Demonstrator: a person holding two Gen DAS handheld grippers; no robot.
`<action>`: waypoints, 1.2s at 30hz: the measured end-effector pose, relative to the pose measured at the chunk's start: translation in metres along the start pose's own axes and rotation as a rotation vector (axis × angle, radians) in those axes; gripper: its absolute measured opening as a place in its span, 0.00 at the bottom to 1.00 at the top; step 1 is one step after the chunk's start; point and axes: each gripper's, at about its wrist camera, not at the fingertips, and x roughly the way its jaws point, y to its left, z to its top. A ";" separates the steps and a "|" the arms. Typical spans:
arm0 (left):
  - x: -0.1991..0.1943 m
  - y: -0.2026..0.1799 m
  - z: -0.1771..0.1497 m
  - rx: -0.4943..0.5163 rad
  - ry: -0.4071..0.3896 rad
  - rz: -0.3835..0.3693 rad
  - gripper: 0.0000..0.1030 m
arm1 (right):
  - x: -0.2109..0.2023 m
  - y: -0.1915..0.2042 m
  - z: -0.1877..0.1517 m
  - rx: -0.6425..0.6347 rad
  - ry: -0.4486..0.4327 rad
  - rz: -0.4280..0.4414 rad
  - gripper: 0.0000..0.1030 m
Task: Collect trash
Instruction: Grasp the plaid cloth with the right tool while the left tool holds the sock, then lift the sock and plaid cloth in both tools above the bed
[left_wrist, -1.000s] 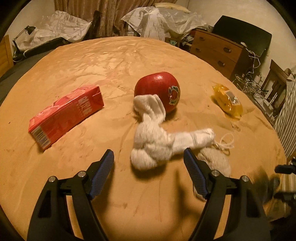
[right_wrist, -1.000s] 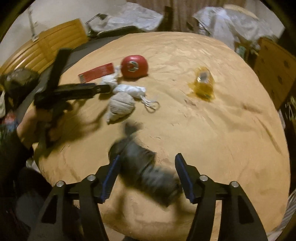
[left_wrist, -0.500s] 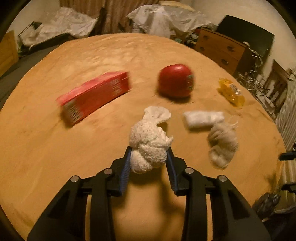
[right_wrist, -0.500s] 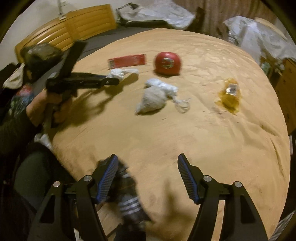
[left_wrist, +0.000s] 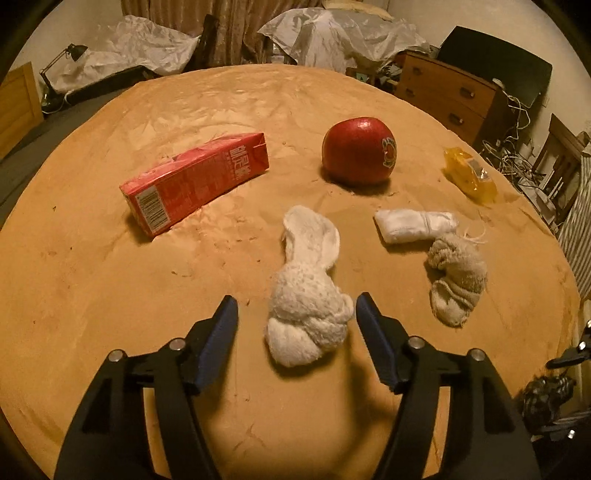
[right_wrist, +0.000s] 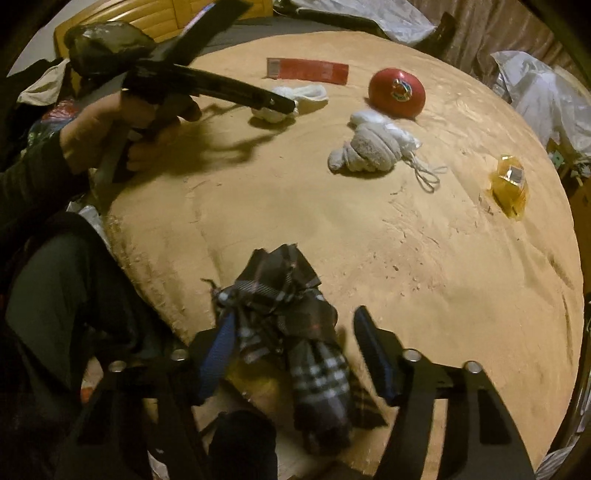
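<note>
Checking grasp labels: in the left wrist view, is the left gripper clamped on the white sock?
No: the left gripper stands open, with gaps between both pads and the white sock.

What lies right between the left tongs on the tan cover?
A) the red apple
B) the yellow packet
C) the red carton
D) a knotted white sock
D: the knotted white sock lies between the open left tongs, while the apple, carton and yellow packet lie farther off.

The plaid cloth (right_wrist: 295, 332) hides the table's near edge (right_wrist: 155, 291), its lower end lost behind the tool.
</note>
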 end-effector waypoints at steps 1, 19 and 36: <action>0.001 -0.001 0.000 0.006 0.004 0.005 0.62 | 0.003 -0.001 -0.001 0.013 0.004 0.005 0.58; -0.056 -0.035 -0.031 0.014 -0.106 0.095 0.34 | -0.027 -0.004 -0.028 0.303 -0.251 -0.089 0.37; -0.206 -0.127 -0.044 0.022 -0.458 0.201 0.35 | -0.138 0.013 -0.007 0.435 -0.674 -0.344 0.38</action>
